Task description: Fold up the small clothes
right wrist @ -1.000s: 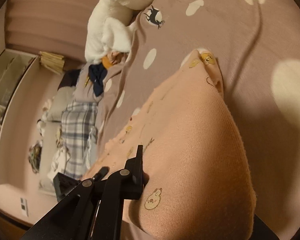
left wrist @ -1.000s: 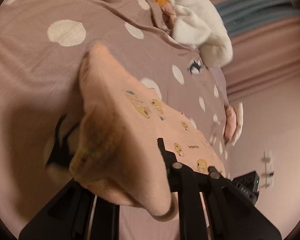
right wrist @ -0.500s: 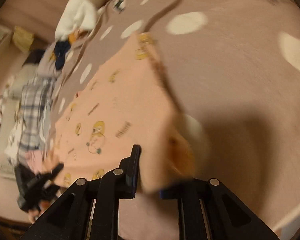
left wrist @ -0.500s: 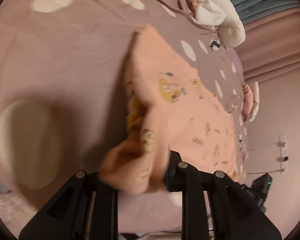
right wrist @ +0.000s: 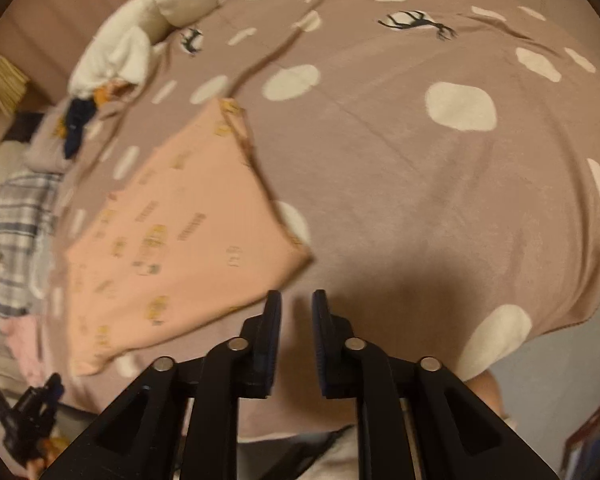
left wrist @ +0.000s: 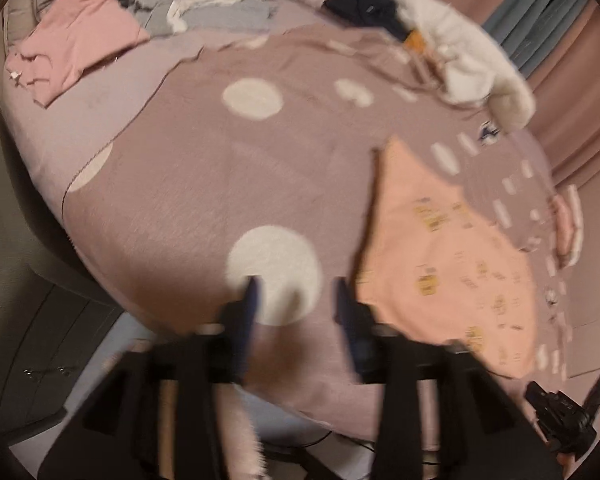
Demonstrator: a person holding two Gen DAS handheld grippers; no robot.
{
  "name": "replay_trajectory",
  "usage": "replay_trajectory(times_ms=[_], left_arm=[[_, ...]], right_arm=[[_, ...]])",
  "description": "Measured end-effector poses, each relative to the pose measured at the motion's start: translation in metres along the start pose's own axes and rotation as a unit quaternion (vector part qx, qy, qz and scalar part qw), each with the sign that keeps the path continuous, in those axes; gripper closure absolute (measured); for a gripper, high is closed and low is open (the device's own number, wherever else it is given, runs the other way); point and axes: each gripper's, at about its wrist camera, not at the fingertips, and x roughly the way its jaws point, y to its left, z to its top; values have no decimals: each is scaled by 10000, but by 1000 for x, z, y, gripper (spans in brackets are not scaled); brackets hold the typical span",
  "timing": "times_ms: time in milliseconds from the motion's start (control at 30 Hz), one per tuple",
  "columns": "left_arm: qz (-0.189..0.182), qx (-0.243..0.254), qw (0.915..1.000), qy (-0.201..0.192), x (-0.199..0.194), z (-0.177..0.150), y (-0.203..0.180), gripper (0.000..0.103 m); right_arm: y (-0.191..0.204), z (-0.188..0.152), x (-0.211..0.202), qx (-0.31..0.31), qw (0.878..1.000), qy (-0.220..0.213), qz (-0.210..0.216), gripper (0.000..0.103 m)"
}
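My left hand-held gripper (left wrist: pixel 294 296) is empty, its jaws opening over a white dot on the bed's blanket (left wrist: pixel 188 184), close to the bed's near edge. My right hand-held gripper (right wrist: pixel 296 312) grips nothing either, and its jaws are opening too, only a little apart. The peach printed garment (right wrist: pixel 172 240) lies spread flat on the blanket between the two, free of both, its near corner just beside my right fingers. A pink garment (left wrist: pixel 76 36) and a white fluffy blanket (left wrist: pixel 472 68) lie toward the bed's far edge.
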Motion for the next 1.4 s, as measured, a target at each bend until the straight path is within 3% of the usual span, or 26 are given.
replay_trajectory(times_ms=[33, 67, 100, 333, 600, 733, 867, 967, 1167, 1233, 1400], left_arm=[[-80, 33, 9999, -147, -4, 0, -11, 31], [-186, 62, 9992, -346, -10, -2, -18, 19], [-265, 83, 9985, -469, -13, -4, -25, 15], [-909, 471, 9935, -503, -8, -12, -59, 2], [-901, 877, 9897, -689, 1, -15, -84, 1], [-881, 1061, 9880, -701, 5, -16, -88, 1], [-940, 1098, 9869, -718, 7, -16, -89, 1], [-921, 1096, 9872, -702, 8, -16, -88, 1], [-900, 1098, 9872, -721, 12, -12, -88, 1], [-959, 1062, 9873, -698, 12, -11, -89, 1], [-981, 1129, 9866, -646, 13, -10, -95, 1]], right_arm=[[5, 2, 0, -12, 10000, -33, 61, 64], [9, 2, -1, -17, 9999, -91, 127, 43], [12, 3, -1, -18, 9997, -161, 203, 31], [29, -6, 13, -183, 9960, 138, 866, 20], [12, -21, 47, 445, 9847, 674, 1543, 16], [0, -20, 49, 915, 9729, 606, 2037, 7], [-9, -13, 57, 1371, 9570, 443, 2517, 7], [-9, -10, 58, 1531, 9517, 388, 2631, 7], [4, -8, 55, 1110, 9682, 83, 2242, 16], [5, -7, 55, 1031, 9731, -11, 2059, 23], [-8, -6, 58, 1001, 9778, -176, 1832, 58]])
